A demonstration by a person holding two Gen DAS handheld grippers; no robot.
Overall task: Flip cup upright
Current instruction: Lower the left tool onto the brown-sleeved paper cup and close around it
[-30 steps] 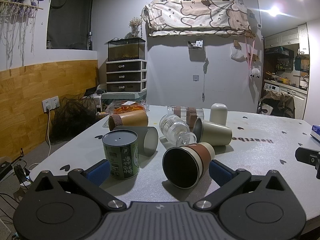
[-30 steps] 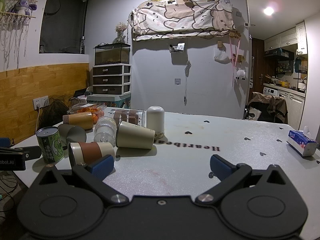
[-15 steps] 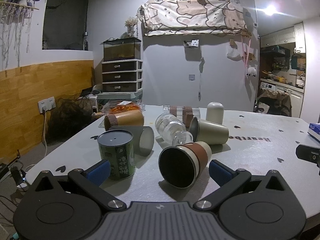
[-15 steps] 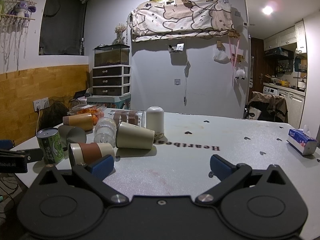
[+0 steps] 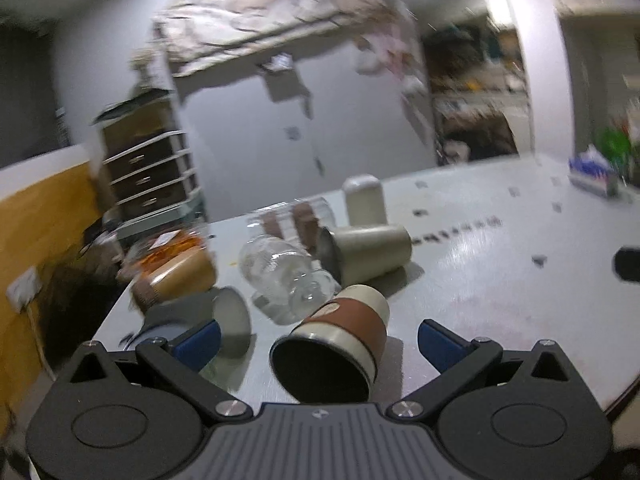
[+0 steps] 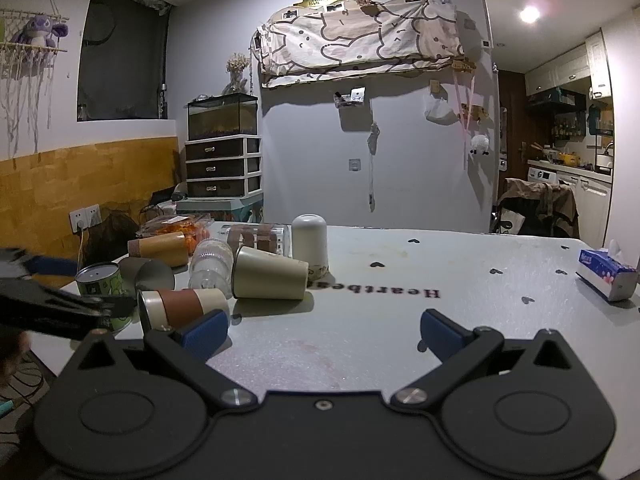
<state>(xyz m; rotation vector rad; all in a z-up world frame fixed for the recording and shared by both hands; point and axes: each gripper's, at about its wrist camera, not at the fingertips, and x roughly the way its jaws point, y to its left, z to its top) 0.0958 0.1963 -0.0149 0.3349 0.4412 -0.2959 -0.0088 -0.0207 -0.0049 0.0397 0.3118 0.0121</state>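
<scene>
A cream cup with a brown sleeve [image 5: 340, 340] lies on its side on the white table [image 5: 500, 300], mouth toward the left wrist camera. My left gripper [image 5: 320, 344] is open, its blue fingertips on either side of the cup and apart from it. The cup also shows in the right wrist view [image 6: 180, 306], at the left. My right gripper [image 6: 324, 330] is open and empty over bare table. The left gripper [image 6: 60, 304] appears at the left edge of the right wrist view.
Around the cup lie a beige cup [image 5: 368, 250], a clear glass [image 5: 284, 276], a grey cup [image 5: 228, 320] and a tan cup [image 5: 176, 276], all on their sides. A green can [image 6: 104, 292], a white canister [image 6: 310, 242] and a tissue box [image 6: 606, 274] stand on the table.
My left gripper has moved forward and tilted, so the sleeved cup now sits between its open fingers; that view is blurred by motion. The right gripper has hardly moved.
</scene>
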